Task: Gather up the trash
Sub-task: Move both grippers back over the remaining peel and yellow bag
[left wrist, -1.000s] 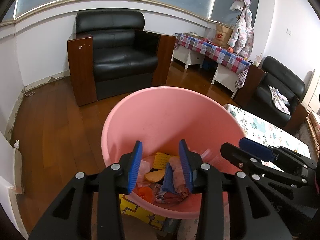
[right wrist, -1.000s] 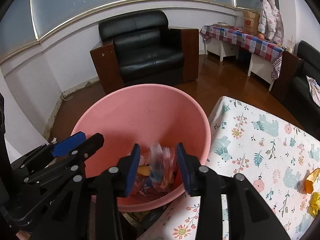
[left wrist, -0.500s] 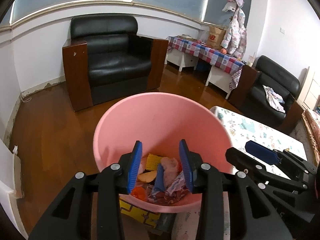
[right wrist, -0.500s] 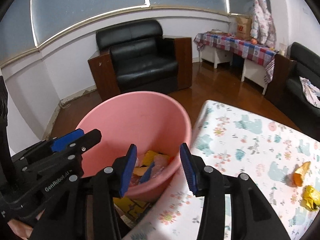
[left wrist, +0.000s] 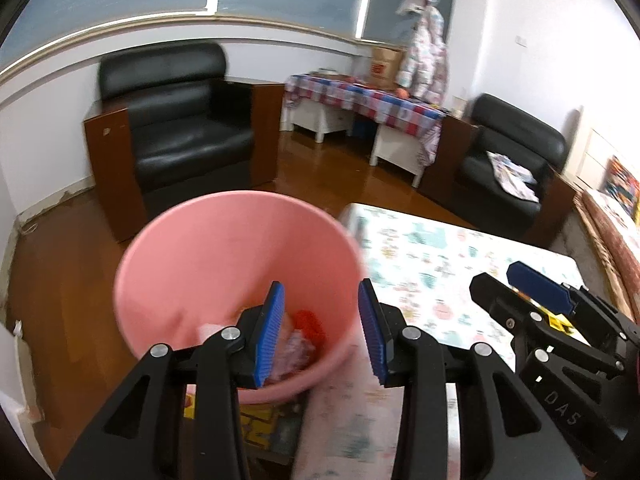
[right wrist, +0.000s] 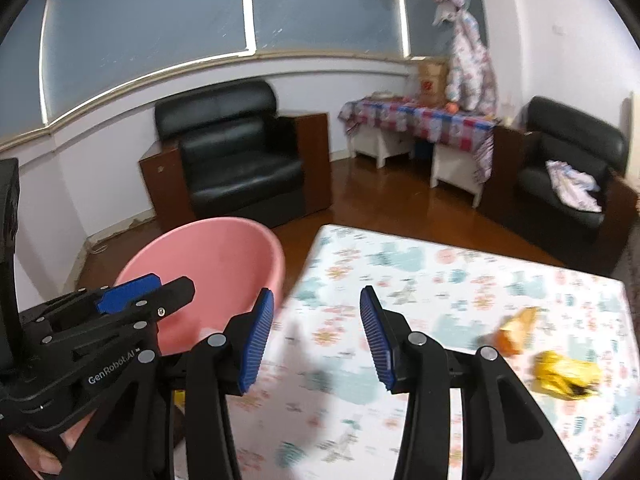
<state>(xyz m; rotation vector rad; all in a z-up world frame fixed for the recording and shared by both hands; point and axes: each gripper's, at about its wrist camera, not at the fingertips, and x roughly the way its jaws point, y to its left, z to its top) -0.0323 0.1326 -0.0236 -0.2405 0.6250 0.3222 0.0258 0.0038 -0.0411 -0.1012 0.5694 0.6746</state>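
Both claws gaped empty — the left claw [left wrist: 320,330] above the pink bin [left wrist: 180,264], the right claw [right wrist: 316,338] over the worktop [right wrist: 460,280].

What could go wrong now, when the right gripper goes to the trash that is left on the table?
1. The pink bin stands close beside the table edge; an arm swing may bump it.
2. The orange scrap and yellow wrapper lie apart, so one grasp likely misses one.
3. The yellow wrapper looks crumpled and light; the open right gripper may push it.
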